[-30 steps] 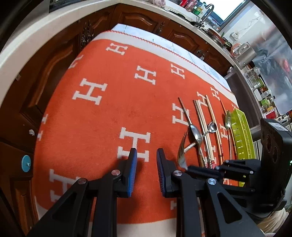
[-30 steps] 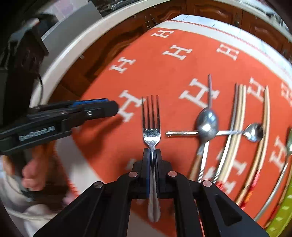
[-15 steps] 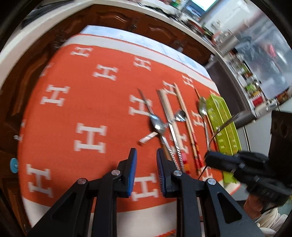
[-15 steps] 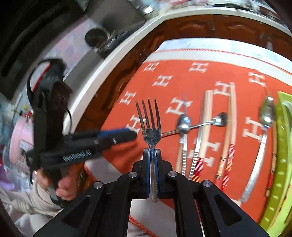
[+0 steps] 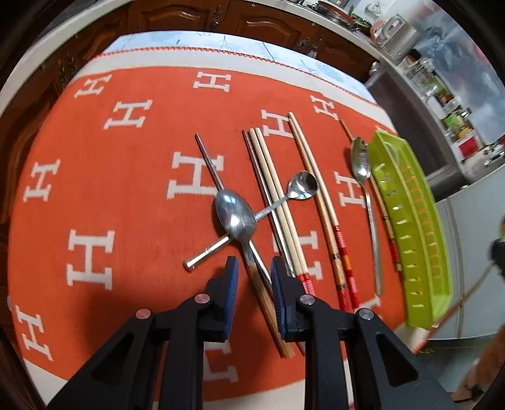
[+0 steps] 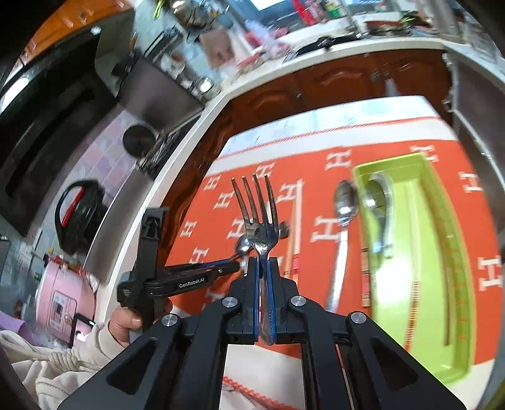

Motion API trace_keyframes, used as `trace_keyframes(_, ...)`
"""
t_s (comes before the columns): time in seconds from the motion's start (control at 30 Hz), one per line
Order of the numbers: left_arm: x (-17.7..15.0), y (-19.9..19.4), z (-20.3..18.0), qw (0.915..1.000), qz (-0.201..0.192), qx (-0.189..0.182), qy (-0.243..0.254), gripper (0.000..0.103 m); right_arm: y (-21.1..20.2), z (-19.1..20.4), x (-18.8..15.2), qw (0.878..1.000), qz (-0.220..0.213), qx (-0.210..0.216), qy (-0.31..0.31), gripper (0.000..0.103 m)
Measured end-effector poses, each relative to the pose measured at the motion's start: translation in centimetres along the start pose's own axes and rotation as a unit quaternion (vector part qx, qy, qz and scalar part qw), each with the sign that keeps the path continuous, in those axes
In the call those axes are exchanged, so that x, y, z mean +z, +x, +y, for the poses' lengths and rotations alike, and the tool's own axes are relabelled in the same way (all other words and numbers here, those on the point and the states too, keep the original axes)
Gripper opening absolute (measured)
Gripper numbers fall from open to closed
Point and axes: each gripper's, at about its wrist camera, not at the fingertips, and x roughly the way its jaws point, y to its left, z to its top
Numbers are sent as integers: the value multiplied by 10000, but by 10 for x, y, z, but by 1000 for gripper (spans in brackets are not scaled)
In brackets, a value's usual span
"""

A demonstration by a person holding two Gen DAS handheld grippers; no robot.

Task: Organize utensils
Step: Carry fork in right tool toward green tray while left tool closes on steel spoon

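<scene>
Above the orange cloth (image 6: 315, 164), the right gripper (image 6: 263, 284), clamped on the fork (image 6: 258, 220), has lifted it off the pile toward the green tray (image 6: 442, 252). Dropping it in looks next. Left gripper (image 5: 251, 284), jaws slightly apart and empty, has slid over the crossed spoons (image 5: 235, 217).

Dark brown carved wooden cabinets (image 5: 176, 19) run under a pale white countertop (image 6: 176, 157); beyond it, cluttered shelves (image 5: 448, 104), perhaps holding jars, look blurred.
</scene>
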Motion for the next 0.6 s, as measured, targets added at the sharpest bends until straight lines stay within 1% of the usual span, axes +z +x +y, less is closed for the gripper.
trace_keyframes(0.1, 3, 6, -8, 9993, -1, 370, 114, 19, -28, -20, 1, 9997, -190, -102, 96, 4)
trace_keyframes(0.17, 5, 11, -6, 9989, 47, 454, 75, 19, -42, -34, 3, 9993, -298, -160, 184, 4)
trace_keyframes(0.23, 7, 16, -3, 9990, 122, 434, -25, 19, -49, -45, 6, 9987, -361, -216, 277, 4)
trace_keyframes(0.37, 11, 20, 0, 9991, 95, 369, -163, 19, -63, -71, 6, 9975, -400, -381, 433, 4)
trace_keyframes(0.5, 16, 21, 1, 9992, 51, 266, -279, 18, -64, -92, 4, 9960, -351, -625, 540, 4)
trace_keyframes(0.53, 17, 21, 2, 9992, 31, 269, -279, 14, -64, -98, 2, 9955, -324, -689, 567, 4)
trace_keyframes(0.57, 17, 21, 2, 9993, 25, 261, -282, 7, -64, -103, 2, 9951, -294, -744, 588, 4)
trace_keyframes(0.6, 16, 22, 3, 9992, 14, 242, -326, 7, -61, -106, 1, 9946, -274, -788, 618, 4)
